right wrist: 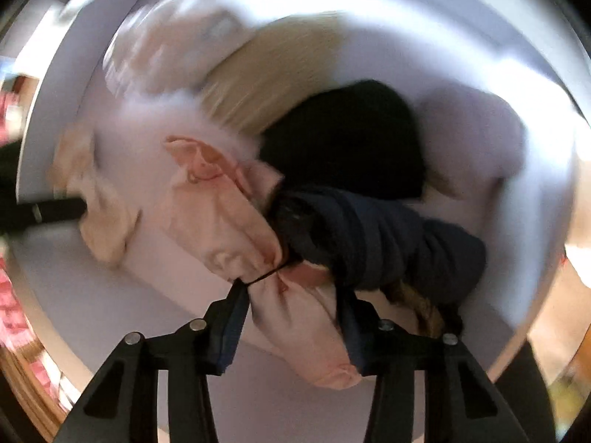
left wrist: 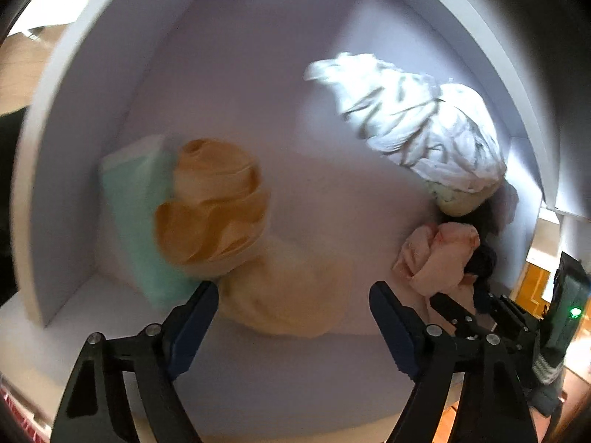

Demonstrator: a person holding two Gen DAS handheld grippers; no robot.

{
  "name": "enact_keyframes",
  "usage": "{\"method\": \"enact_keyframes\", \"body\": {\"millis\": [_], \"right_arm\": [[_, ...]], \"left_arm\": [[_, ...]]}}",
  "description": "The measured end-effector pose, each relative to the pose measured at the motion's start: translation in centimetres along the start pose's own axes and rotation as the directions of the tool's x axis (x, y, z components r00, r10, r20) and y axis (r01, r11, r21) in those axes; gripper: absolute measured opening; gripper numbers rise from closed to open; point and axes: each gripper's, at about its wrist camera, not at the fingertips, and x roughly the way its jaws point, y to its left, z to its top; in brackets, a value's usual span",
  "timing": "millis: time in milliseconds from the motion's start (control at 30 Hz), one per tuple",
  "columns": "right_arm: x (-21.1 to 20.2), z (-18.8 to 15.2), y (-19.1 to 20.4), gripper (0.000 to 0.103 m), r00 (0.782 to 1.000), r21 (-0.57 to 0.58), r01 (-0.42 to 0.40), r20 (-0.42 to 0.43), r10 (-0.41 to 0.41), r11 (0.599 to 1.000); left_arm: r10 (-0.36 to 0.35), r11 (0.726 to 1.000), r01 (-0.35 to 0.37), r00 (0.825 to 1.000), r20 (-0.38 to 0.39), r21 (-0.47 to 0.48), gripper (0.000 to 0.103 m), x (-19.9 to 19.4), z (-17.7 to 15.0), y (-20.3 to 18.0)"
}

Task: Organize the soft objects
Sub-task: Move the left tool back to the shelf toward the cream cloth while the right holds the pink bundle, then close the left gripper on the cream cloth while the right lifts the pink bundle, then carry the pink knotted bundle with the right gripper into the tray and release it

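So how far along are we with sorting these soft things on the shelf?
Partway. The orange roll already sits against the mint green bundle, and the white patterned bundle is at the back. The right gripper holds the pink cloth; the left gripper is open over a peach cloth that looks unplaced.

blurred: tan bundle [right wrist: 273,74] | hidden: dark cloth [left wrist: 480,262] behind pink bundle [left wrist: 436,254]

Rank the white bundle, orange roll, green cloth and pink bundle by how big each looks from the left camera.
1. White bundle, clearly largest.
2. Orange roll.
3. Green cloth, partly hidden behind the orange roll, so its rank is unsure.
4. Pink bundle, smallest, though the right gripper covers its lower part.
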Motion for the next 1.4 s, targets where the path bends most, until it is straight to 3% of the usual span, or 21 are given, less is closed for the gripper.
{"method": "enact_keyframes", "body": {"millis": [200,500,600,700,933,1033,1200,1233,1300,1400], "right_arm": [[-0.3,-1.3,1.0,0.047,1.000,-0.125,0.003,-0.018,-0.005,0.992],[1.9,-2.6,7.0,0.049,0.987,-0.294,0.128,-0.056,-0.150,0.947],[1.5,-2.6,6.9,0.039,0.992,-0.239,0.104,-0.049,-0.119,0.965],[0.1,-2.9,5.1,0.036,0.998,-0.148,0.045,-0.032,-0.050,0.988],[-2.9,-3.4,3.7,0.034,0.997,-0.027,-0.077,0.030,0.077,0.997],[-4.8,-3.4,0.6,0.034,0.995,-0.006,-0.085,0.056,0.085,0.996],[-8.6,-4.4,-1.0,0.034,0.993,-0.017,-0.078,0.088,0.080,0.997],[-9.0,-4.7,-1.0,0.034,0.993,-0.023,-0.074,0.092,0.075,0.997],[-8.8,-4.7,-0.8,0.034,0.992,-0.031,-0.069,0.099,0.072,0.997],[-10.4,-5.1,-0.1,0.034,0.991,-0.048,-0.064,0.118,0.069,0.997]], "left_arm": [[-0.022,0.997,0.023,1.000,-0.019,0.073,0.086,1.1,1.4,-1.2],[0.049,0.996,-0.048,0.999,-0.008,0.076,0.086,0.1,-0.5,-2.4],[0.077,0.996,-0.075,0.996,-0.039,0.042,0.081,1.4,-0.3,-2.0],[0.047,0.999,-0.046,0.998,-0.052,0.015,0.073,2.3,0.0,-1.6],[0.062,0.993,-0.060,0.998,-0.014,0.101,0.067,2.5,1.3,-3.1],[0.070,0.988,-0.070,0.998,0.009,0.135,0.066,2.5,1.5,-4.2],[0.082,0.986,-0.086,0.996,0.033,0.144,0.066,1.9,2.0,-5.8],[0.097,0.983,-0.102,0.994,0.042,0.150,0.065,2.1,2.0,-5.9],[0.125,0.977,-0.134,0.990,0.061,0.168,0.052,1.4,1.6,-5.8],[0.138,0.972,-0.148,0.988,0.069,0.181,0.049,1.3,1.9,-6.0]]}}
